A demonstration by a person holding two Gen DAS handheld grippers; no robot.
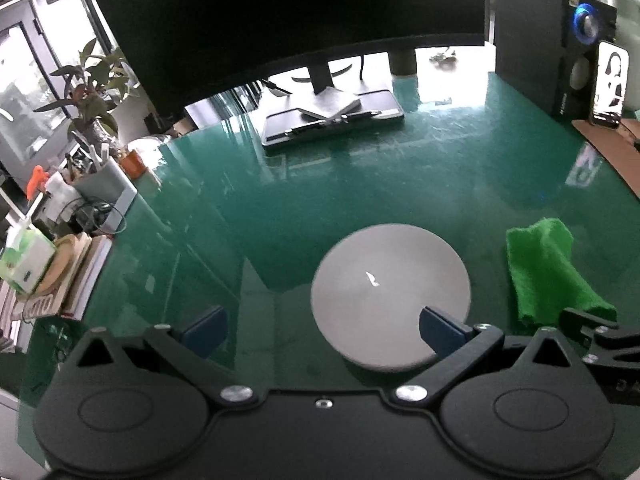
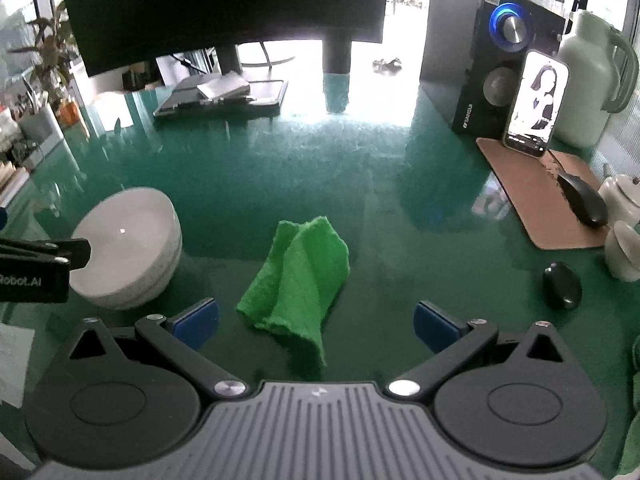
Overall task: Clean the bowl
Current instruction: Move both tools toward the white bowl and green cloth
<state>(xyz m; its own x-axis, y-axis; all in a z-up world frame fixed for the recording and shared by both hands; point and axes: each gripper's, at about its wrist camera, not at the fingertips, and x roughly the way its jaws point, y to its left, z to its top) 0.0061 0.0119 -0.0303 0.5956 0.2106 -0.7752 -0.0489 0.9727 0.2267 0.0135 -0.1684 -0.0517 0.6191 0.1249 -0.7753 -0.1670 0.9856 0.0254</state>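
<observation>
Left gripper released, jaws wide, empty; its right finger overlaps the near rim of the bowl, contact not clear. Bowl sits upright on the green table, left of centre. Green cloth lies crumpled just right of the bowl, apart from it. Right gripper released, jaws wide, the cloth's near end between them, ungripped.

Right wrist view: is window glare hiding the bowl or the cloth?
No. In the right wrist view, glare whitens the far table under the monitor; bowl and cloth read clearly. In the left wrist view, likewise; fisheye bends the edges, and the bowl looks flat grey.
</observation>
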